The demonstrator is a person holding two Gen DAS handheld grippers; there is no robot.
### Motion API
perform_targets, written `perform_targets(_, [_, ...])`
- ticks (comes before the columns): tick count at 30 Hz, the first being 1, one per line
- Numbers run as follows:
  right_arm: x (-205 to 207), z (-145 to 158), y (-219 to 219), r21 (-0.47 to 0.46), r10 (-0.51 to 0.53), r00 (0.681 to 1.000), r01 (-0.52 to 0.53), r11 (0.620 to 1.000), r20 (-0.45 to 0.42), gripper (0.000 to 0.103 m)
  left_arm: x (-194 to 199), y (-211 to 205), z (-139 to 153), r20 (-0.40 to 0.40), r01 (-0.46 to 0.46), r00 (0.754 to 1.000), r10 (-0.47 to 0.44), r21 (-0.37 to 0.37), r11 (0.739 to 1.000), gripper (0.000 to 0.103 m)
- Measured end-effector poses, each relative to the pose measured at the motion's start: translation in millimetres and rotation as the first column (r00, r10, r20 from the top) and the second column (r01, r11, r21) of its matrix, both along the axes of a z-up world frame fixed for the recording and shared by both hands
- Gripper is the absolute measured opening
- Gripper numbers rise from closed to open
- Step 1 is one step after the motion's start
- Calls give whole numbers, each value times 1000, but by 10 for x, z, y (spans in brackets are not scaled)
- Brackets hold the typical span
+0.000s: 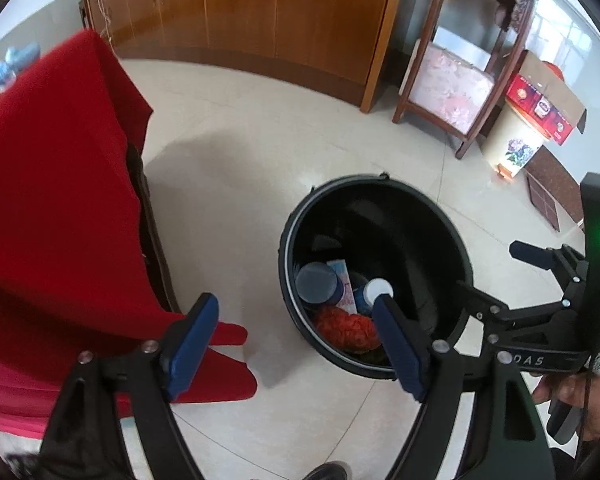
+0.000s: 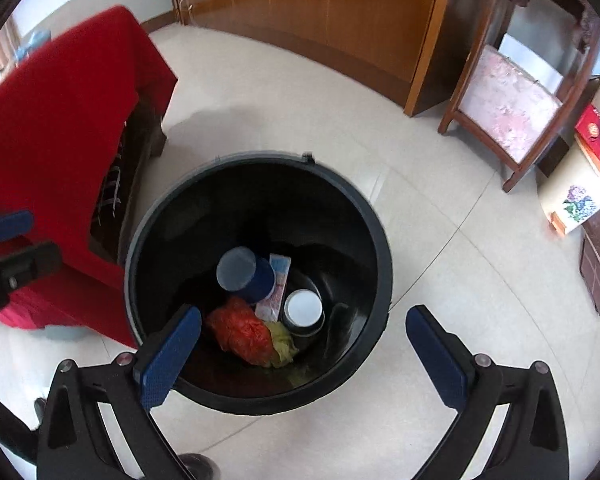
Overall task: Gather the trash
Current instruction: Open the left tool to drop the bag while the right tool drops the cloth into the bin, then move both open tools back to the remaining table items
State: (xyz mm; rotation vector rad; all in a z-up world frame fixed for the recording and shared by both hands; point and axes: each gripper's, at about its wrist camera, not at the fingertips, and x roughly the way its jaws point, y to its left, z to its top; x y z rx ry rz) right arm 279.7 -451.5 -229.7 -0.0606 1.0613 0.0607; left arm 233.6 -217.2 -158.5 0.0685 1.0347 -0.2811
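Trash lies in the black bin [image 2: 380, 240] below both wide, empty grippers, left gripper [image 1: 296, 344] and right gripper [image 2: 300, 356]

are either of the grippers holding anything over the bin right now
No. The left gripper and right gripper both stand open and empty above the black bin.

A pale tiled floor [image 2: 440, 216] with thin grout lines fills the room and shines softly in daylight. Along the far side runs a row of brown wooden cabinets [image 1: 260, 16] with metal handles. To their right stands a dark carved wooden chair [image 1: 456, 80] with a pink patterned seat. A red cloth [image 1: 56, 184] drapes over furniture on the left.
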Motion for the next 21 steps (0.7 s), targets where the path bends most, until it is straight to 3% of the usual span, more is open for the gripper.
perform_targets(10, [-165, 688, 156, 16, -53, 993, 52, 999, 109, 103, -153, 238, 469, 109, -10, 994, 9, 13, 1000, 81])
perform_targets(18, [-338, 1228, 586, 36, -34, 978, 27, 999, 208, 103, -399, 832, 871, 250, -125, 960, 124, -12, 992, 84])
perform_targets(21, [-378, 1402, 883, 42, 4, 969, -15, 999, 247, 103, -472, 1080, 955, 265, -163, 950, 168, -38, 986, 84])
